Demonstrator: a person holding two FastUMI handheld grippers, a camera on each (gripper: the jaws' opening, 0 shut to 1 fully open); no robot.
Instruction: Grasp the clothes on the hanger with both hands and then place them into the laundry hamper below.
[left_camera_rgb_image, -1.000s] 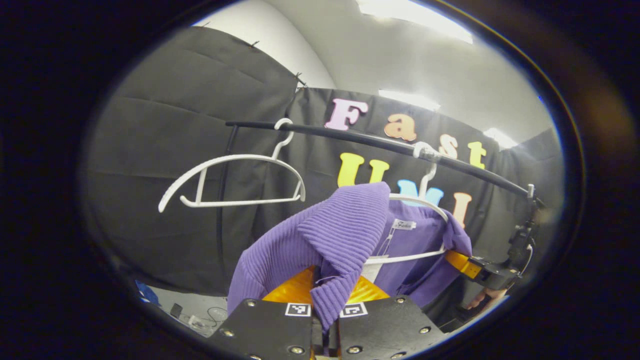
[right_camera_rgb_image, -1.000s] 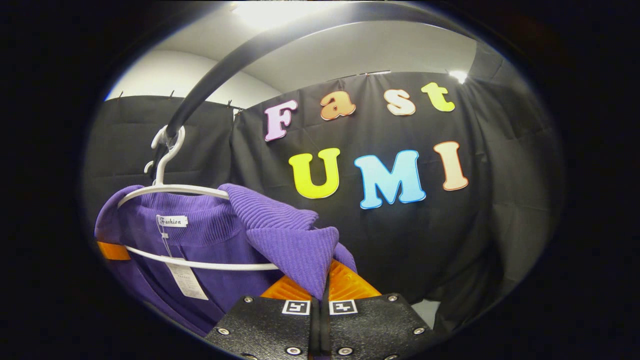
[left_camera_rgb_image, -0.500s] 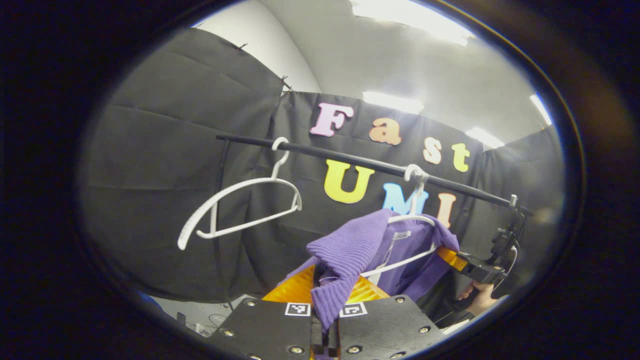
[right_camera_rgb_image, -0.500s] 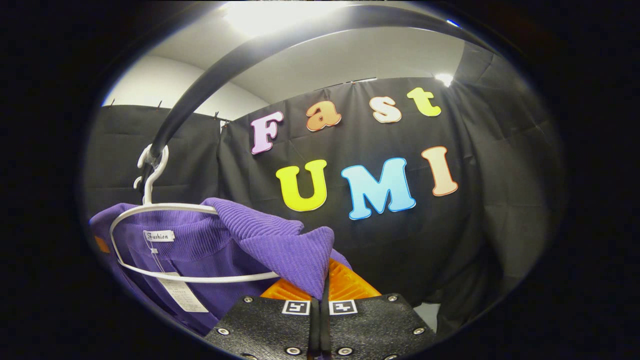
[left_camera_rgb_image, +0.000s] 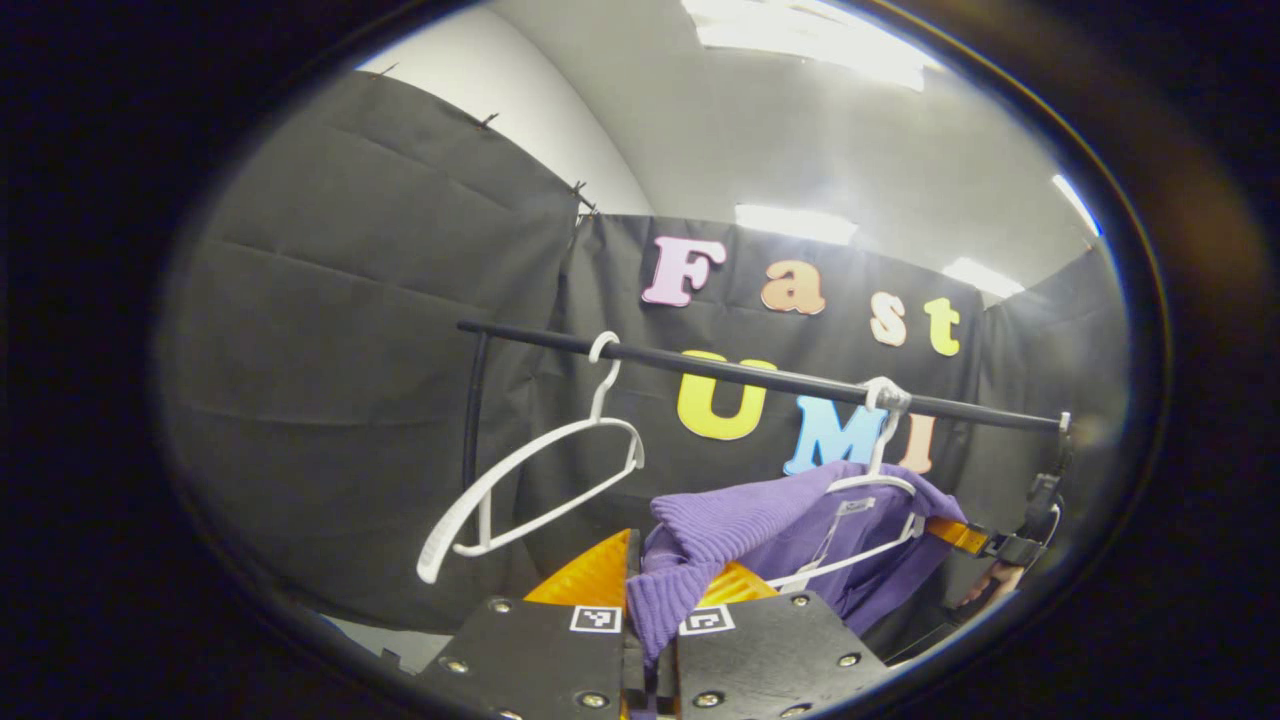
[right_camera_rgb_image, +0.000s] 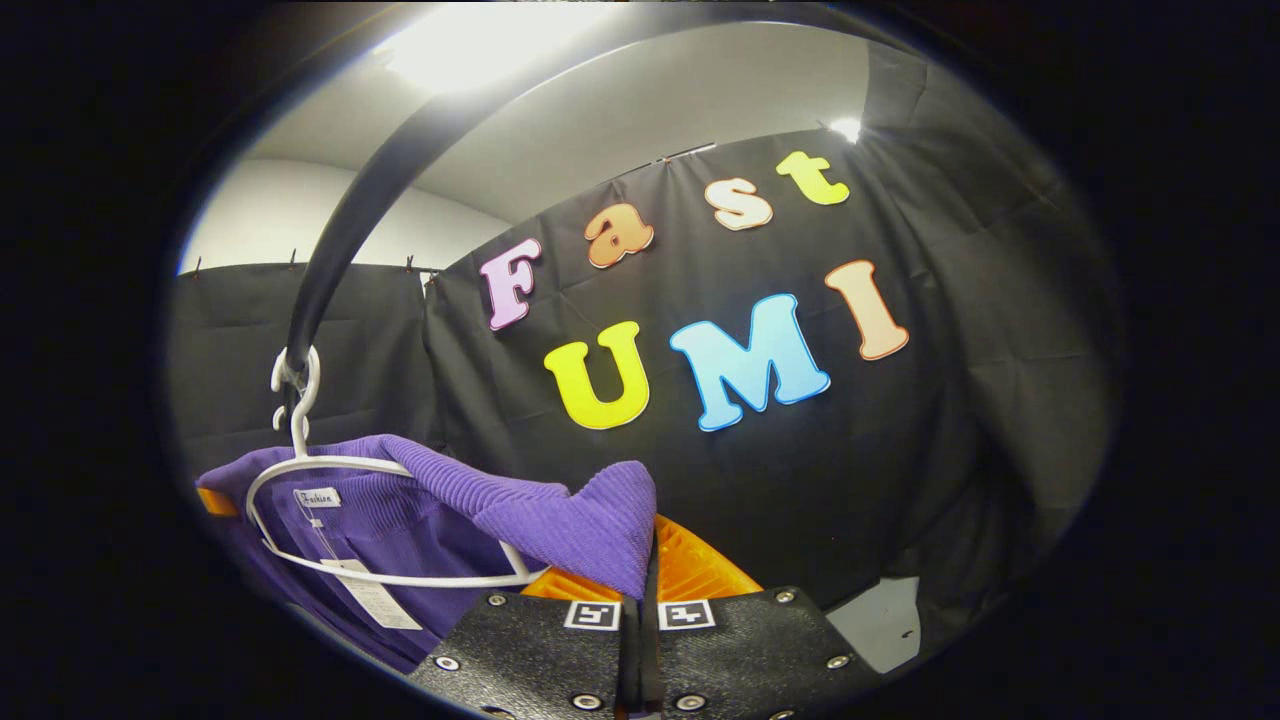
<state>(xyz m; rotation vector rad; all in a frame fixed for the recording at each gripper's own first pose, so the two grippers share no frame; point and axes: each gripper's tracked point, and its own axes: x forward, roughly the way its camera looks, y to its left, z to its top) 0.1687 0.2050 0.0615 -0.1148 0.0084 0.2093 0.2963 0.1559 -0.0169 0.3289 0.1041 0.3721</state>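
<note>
A purple ribbed sweater (left_camera_rgb_image: 760, 520) (right_camera_rgb_image: 400, 510) hangs stretched between both grippers, its neck still around a white hanger (left_camera_rgb_image: 868, 500) (right_camera_rgb_image: 340, 470) hooked on the black rail (left_camera_rgb_image: 760, 378) (right_camera_rgb_image: 340, 250). My left gripper (left_camera_rgb_image: 650, 610) is shut on one shoulder of the sweater at the bottom of the left gripper view. My right gripper (right_camera_rgb_image: 642, 585) is shut on the other shoulder. The right gripper (left_camera_rgb_image: 985, 543) and the hand holding it also appear at the far right of the left gripper view. The hamper is out of sight.
A second, bare white hanger (left_camera_rgb_image: 530, 480) dangles tilted on the rail to the left of the sweater. The rail's black upright post (left_camera_rgb_image: 472, 410) stands behind it. A strip of pale floor (right_camera_rgb_image: 880, 625) lies low on the right.
Both grippers have pulled back and down with the sweater's shoulders. The rail and hangers now sit farther off and higher above the grippers, and the bare hanger has swung to a steeper tilt.
</note>
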